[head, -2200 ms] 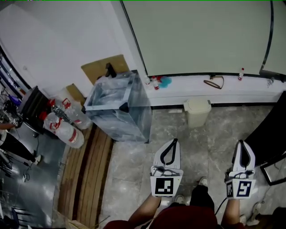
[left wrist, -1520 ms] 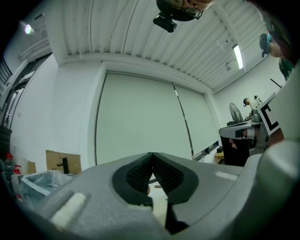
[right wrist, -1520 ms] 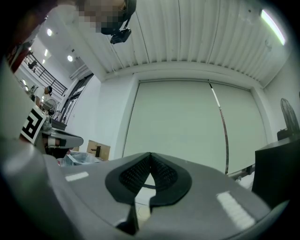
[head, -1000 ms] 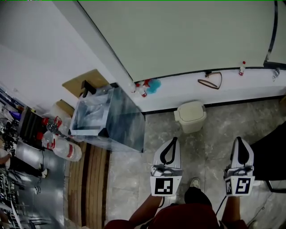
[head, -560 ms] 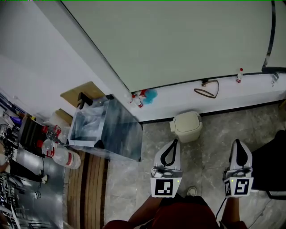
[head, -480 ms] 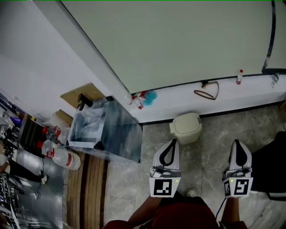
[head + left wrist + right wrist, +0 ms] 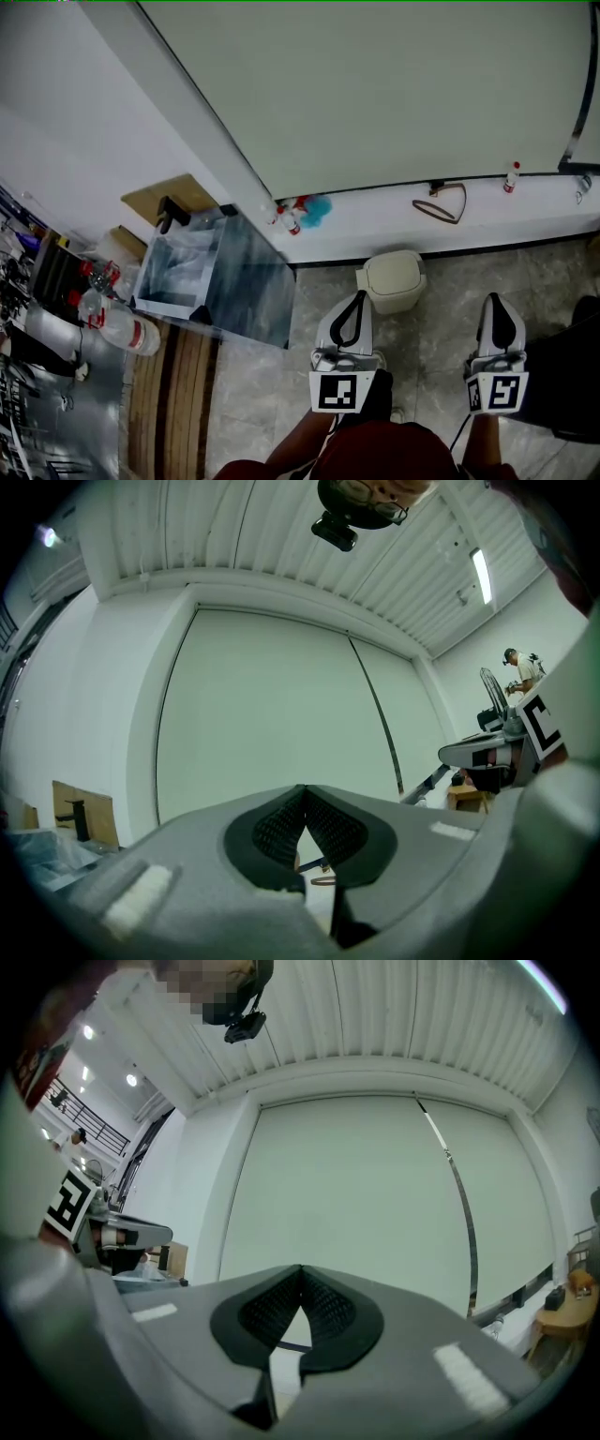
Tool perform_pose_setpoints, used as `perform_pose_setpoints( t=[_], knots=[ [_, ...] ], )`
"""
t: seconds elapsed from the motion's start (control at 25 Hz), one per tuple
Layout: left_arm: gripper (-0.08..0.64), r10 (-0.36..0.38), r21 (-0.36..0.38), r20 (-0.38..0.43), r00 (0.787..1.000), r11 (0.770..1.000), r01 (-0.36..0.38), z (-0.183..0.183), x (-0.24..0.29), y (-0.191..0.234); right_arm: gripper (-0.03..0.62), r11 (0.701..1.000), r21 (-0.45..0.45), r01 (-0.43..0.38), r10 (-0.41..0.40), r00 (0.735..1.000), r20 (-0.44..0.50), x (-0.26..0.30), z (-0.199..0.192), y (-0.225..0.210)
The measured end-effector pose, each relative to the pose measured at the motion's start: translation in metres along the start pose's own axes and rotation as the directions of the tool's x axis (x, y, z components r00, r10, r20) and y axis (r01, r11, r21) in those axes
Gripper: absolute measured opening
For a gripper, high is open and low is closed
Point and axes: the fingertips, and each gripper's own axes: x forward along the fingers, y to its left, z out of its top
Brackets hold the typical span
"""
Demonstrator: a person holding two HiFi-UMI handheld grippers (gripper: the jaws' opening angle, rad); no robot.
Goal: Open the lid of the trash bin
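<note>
**Both grippers shut, bin waiting low ahead**

In the left gripper view the dark ribbed pads (image 7: 277,829) are pressed tip to tip with nothing between them. The right gripper view shows the same on its side. In the head view, the left gripper (image 7: 360,296) and right gripper (image 7: 494,299) point side by side toward the wall (image 7: 394,94). The trash bin (image 7: 391,283) sits on the floor (image 7: 441,305) just beyond the left one's tip, backed against the white ledge (image 7: 375,225). Its lid (image 7: 396,270) is down.

The danger here is that closed tips have no way to catch a lid edge, so they would likely skid across that smooth dome. A push instead of a lift could also send a light bin sliding or tipping on the polished floor.

The bin looks like cream plastic, a rounded square with a gently domed top. The floor is grey marbled stone with a glossy surface. The gripper shells are smooth and pale, and only the pads are textured.
</note>
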Motion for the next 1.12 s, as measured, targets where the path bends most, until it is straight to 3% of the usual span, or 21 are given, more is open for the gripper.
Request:
perform_pose_setpoints(
  t=[0.52, 0.64, 1.12],
  knots=[
    [0.005, 0.06, -0.077, 0.002, 0.998, 0.995, -0.06, -0.03, 0.108, 0.105, 0.0, 0.997, -0.045, -0.064, 0.063, 0.998, -0.023, 0.165, -0.009, 0.028],
    [0.005, 0.066, -0.056, -0.012, 0.998, 0.996, -0.067, -0.041, 0.129, 0.126, 0.0, 0.996, -0.045, -0.08, 0.078, 0.996, -0.033, 0.198, -0.017, 0.035],
    [0.005, 0.1, -0.073, -0.054, 0.994, 0.992, -0.103, -0.076, 0.179, 0.169, 0.0, 0.993, -0.03, -0.113, 0.11, 0.99, -0.091, 0.272, -0.052, 0.044]
  ],
)
